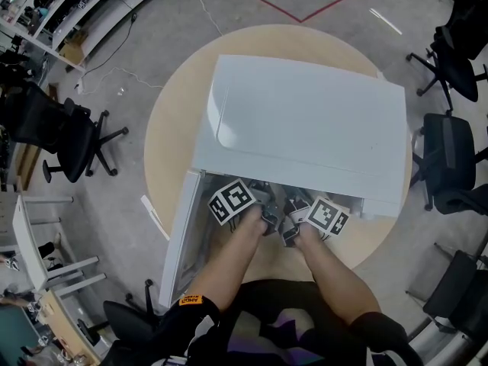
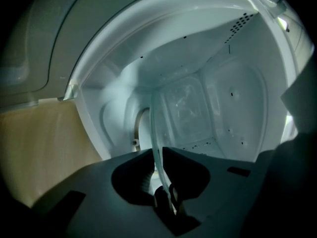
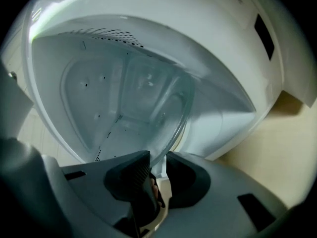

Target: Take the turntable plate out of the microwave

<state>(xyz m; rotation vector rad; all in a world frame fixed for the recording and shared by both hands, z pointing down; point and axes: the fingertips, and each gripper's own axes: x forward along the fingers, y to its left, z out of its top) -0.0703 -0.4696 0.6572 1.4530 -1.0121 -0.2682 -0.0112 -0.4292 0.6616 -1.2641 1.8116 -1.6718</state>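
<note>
The white microwave (image 1: 305, 120) stands on a round wooden table (image 1: 169, 120) with its door (image 1: 181, 239) swung open at the left. Both grippers reach into its mouth side by side. The clear glass turntable plate (image 2: 183, 108) runs edge-on out of my left gripper (image 2: 157, 152), whose jaws are closed on its rim. In the right gripper view the same plate (image 3: 153, 103) rises from my right gripper (image 3: 157, 158), its rim pinched between the jaws. In the head view the left gripper (image 1: 267, 216) and right gripper (image 1: 291, 229) show only their rear parts; the plate is hidden there.
The white cavity walls (image 2: 233, 108) close in around both grippers, and the open door stands just left of the left hand. Black office chairs (image 1: 69, 139) (image 1: 450, 162) stand on the floor on both sides of the table. A desk (image 1: 38, 265) is at the lower left.
</note>
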